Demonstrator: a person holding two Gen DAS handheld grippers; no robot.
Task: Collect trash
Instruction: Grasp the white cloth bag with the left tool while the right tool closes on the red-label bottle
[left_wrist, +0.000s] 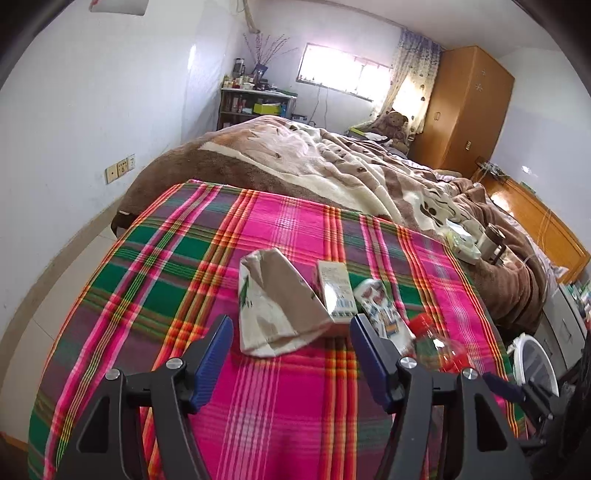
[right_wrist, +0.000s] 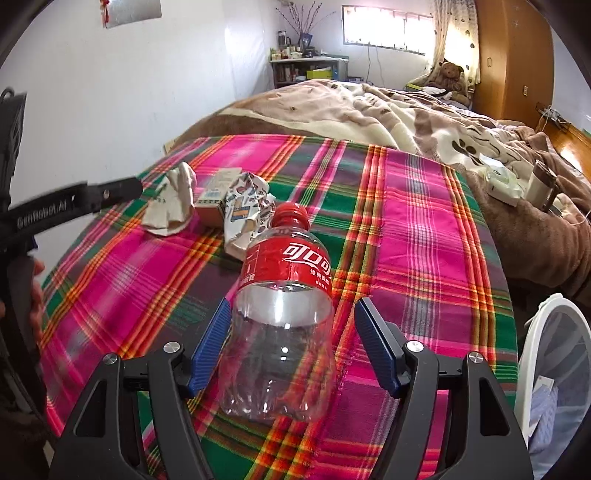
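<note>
- Your left gripper (left_wrist: 290, 334) stands open over the plaid cloth (left_wrist: 280, 413), nothing between its blue pads; the crumpled paper bag (left_wrist: 271, 302) lies just past the fingertips.
- That bag looks light and limp, so it will likely fold under the pads. Pinch a bunched, doubled part rather than a single flap.
- Touching the bag on its right is a small carton (left_wrist: 334, 291). It seems stiff but thin-walled; take it across the narrow faces, gently, or it may cave in.
- Next comes a printed wrapper (left_wrist: 384, 314), soft and crinkled, resting against the carton.
- Your right gripper (right_wrist: 291, 325) is also open, jaws straddling the empty cola bottle (right_wrist: 280, 325), which lies on its side, cap pointing away. Its left pad sits close to the bottle wall; its right pad stands clear.
- Clear plastic is slick, springy and near weightless. Close around the labelled band, where the body looks firmest.
- The white mesh bin (right_wrist: 554, 369) stands beside the bed at the right.
</note>
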